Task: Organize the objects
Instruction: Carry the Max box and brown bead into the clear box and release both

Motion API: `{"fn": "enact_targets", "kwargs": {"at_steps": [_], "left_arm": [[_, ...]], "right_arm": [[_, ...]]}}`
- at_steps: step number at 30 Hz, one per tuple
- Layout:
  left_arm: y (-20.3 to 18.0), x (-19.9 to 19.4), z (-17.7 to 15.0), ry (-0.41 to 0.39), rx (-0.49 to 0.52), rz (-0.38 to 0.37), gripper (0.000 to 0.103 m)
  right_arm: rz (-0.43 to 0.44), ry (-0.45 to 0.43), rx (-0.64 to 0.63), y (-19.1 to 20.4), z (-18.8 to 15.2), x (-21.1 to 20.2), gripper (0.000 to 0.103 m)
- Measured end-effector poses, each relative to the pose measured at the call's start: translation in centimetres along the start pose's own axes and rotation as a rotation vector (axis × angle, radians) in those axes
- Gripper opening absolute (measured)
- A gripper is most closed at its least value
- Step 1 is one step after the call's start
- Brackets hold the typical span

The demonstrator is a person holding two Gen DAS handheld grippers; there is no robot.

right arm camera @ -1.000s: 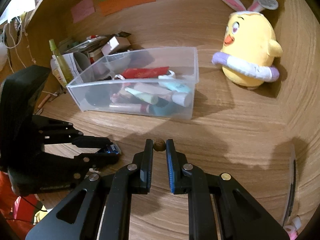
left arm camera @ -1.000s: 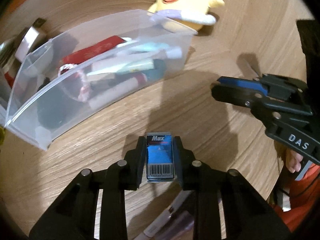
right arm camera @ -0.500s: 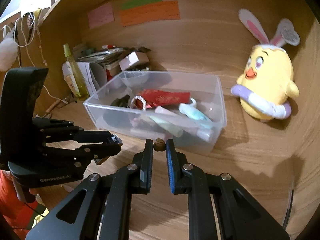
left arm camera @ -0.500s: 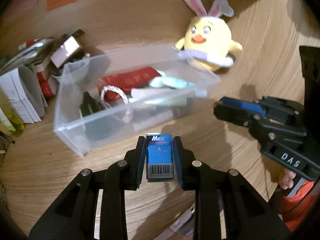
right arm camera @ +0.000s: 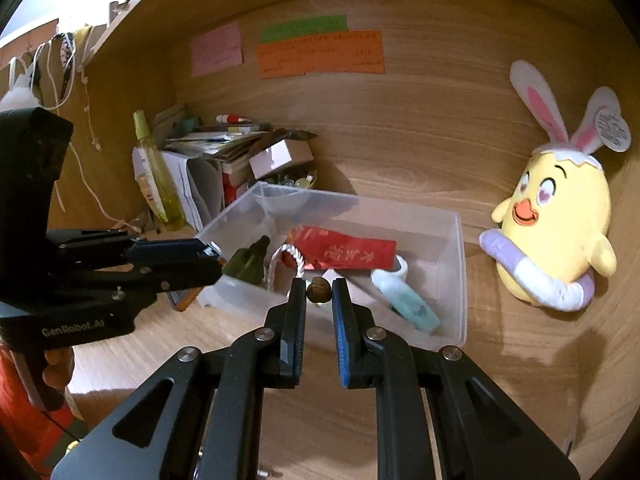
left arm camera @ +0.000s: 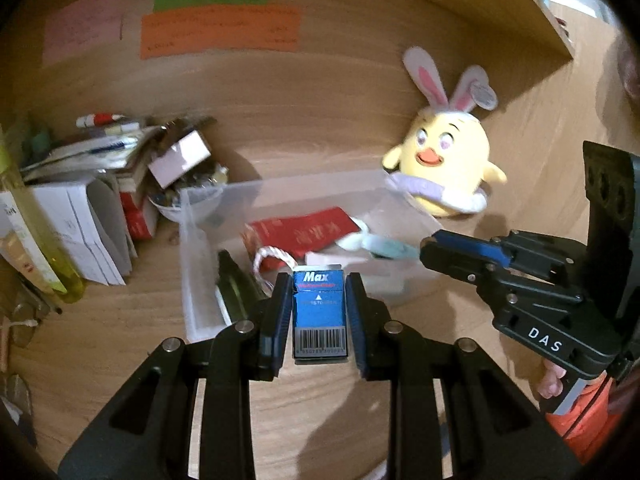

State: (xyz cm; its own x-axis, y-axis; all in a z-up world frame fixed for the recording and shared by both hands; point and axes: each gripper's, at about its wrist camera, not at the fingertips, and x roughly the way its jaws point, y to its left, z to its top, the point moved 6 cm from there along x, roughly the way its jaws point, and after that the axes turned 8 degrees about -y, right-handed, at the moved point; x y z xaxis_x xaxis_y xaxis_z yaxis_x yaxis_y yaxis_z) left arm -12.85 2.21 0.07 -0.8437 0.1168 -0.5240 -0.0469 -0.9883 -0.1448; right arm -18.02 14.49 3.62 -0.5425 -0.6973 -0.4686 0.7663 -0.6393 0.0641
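Observation:
My left gripper (left arm camera: 319, 294) is shut on a small blue box (left arm camera: 319, 312) marked "Max" with a barcode, held above the near side of the clear plastic bin (left arm camera: 192, 276). My right gripper (right arm camera: 319, 290) is shut on a small brown bead (right arm camera: 319, 290), held just over the bin's (right arm camera: 456, 272) near wall. The bin holds a red packet (right arm camera: 344, 254), a dark green bottle (right arm camera: 246, 264), a pale teal tube (right arm camera: 412, 304) and a red-and-white cord loop (right arm camera: 286, 258). Each gripper shows in the other's view: the right one (left arm camera: 430, 250) at right, the left one (right arm camera: 212, 258) at left.
A yellow chick plush with rabbit ears (right arm camera: 556, 216) stands right of the bin. A pile of papers and boxes (right arm camera: 224, 152), a yellow-green spray bottle (right arm camera: 154, 172) and a bowl of small items (left arm camera: 192, 192) crowd the back left. Coloured paper notes (right arm camera: 320, 54) hang on the wooden back wall.
Both grippers have risen and moved toward the bin, each keeping its load. The views tilted up, bringing the back wall, the notes and the paper pile into sight.

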Motion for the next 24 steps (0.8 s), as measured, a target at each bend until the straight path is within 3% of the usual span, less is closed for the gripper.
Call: {"fn": "enact_targets", "kwargs": {"at_steps": [6,24], "left_arm": [[1.2,1.1,1.4,-0.019,-0.023,0.028,0.027],[3.2,7.8,-0.2,0.097,-0.043,0.070,0.027]], "right_arm": [[-0.024,0.007,0.012,-1.5,1.1,1.5,0.012],[-0.038,0.150,0.052,-3.4,-1.9,7.0,0.012]]}}
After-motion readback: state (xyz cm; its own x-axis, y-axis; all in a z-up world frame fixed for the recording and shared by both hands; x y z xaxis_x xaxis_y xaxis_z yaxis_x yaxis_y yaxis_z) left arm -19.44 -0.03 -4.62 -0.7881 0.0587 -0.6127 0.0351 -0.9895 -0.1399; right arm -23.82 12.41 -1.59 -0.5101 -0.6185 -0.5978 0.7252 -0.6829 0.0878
